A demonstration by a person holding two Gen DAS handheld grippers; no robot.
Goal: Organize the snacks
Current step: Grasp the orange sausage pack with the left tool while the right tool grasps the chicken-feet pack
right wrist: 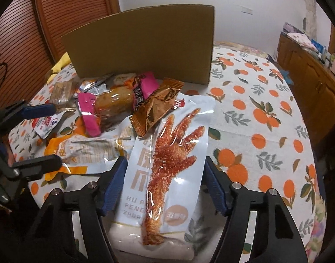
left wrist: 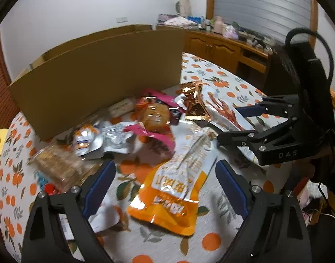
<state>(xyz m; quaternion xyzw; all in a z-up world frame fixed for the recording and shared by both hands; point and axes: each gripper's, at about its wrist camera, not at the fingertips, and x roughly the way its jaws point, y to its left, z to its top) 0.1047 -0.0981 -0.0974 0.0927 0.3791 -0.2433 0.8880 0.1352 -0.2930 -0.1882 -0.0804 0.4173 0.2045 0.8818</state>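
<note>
Left gripper (left wrist: 165,182) wide, orange snack pouch (left wrist: 174,188) lying between fingers, pads clear of it. Right gripper (right wrist: 163,184) straddling pale-blue chicken-foot packet (right wrist: 167,153); contact with pads unclear. Other snacks heaped near cardboard box (left wrist: 97,70): pink-wrapped bun (right wrist: 114,105), copper foil packet (right wrist: 158,107), silver sachet (left wrist: 114,135), clear-wrapped crackers (left wrist: 60,164). All on table under orange-fruit tablecloth (right wrist: 266,114). Room: white wall (left wrist: 79,6), wooden sideboard (left wrist: 222,46) cluttered with items, slatted blind (left wrist: 261,4), ribbed wooden door (right wrist: 36,32).
</note>
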